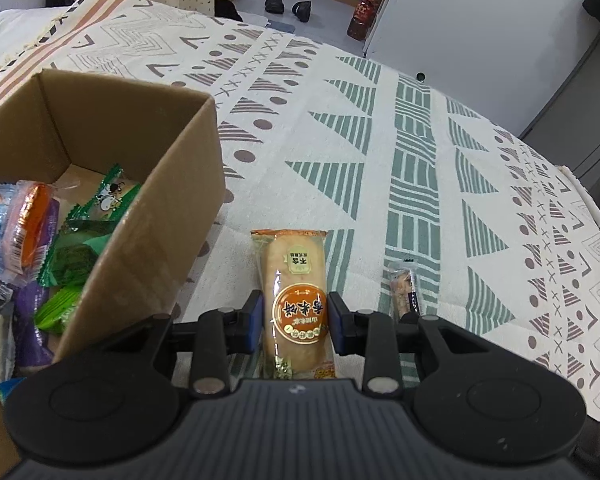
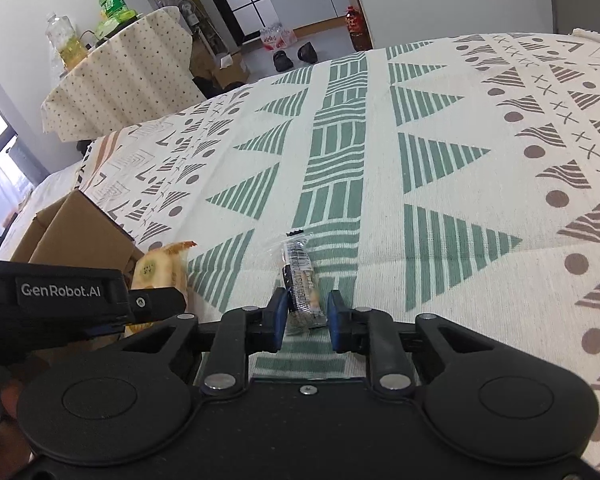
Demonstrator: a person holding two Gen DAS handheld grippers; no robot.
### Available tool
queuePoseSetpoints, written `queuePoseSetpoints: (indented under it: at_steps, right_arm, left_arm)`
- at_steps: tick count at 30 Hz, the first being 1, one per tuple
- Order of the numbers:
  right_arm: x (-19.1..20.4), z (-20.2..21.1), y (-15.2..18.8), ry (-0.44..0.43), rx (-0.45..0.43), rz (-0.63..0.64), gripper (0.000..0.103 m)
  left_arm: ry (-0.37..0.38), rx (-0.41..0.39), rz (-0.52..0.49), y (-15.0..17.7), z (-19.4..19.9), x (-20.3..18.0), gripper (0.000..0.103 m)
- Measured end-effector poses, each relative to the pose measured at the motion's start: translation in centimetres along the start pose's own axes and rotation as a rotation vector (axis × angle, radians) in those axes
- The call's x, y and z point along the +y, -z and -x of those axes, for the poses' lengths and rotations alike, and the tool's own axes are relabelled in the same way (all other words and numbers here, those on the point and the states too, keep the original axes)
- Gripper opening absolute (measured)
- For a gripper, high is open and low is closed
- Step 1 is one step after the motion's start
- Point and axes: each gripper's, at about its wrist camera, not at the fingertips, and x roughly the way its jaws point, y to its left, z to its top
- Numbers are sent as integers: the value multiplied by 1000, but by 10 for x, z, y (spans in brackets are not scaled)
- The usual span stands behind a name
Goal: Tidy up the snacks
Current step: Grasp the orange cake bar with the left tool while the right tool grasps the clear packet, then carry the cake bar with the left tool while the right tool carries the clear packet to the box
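Observation:
An orange-labelled rice cracker packet [image 1: 296, 300] sits lengthwise between the pads of my left gripper [image 1: 296, 316], which is shut on it. The same packet [image 2: 162, 270] shows at the left of the right wrist view, beside the left gripper's body. A small clear-wrapped snack bar [image 2: 302, 284] lies on the patterned cloth [image 2: 420, 140]. My right gripper [image 2: 306, 314] straddles its near end, open, with a narrow gap on the right side. That bar [image 1: 404, 292] also lies just right of the left gripper. A cardboard box [image 1: 148, 216] with several snack packets stands at left.
The box [image 2: 80, 228] stands close to the left gripper's left side. The cloth-covered table stretches ahead and to the right. Beyond the far edge are a small draped table with bottles [image 2: 112, 4], shoes on the floor [image 1: 288, 6] and a red bottle [image 1: 364, 14].

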Motion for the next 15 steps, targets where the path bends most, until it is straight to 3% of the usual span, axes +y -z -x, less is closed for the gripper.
queuePoseSetpoints:
  at_steps: [15]
  right_arm:
    - [18, 37, -13, -38, -97, -12, 20]
  left_arm:
    - [50, -102, -20, -16, 62, 5, 32]
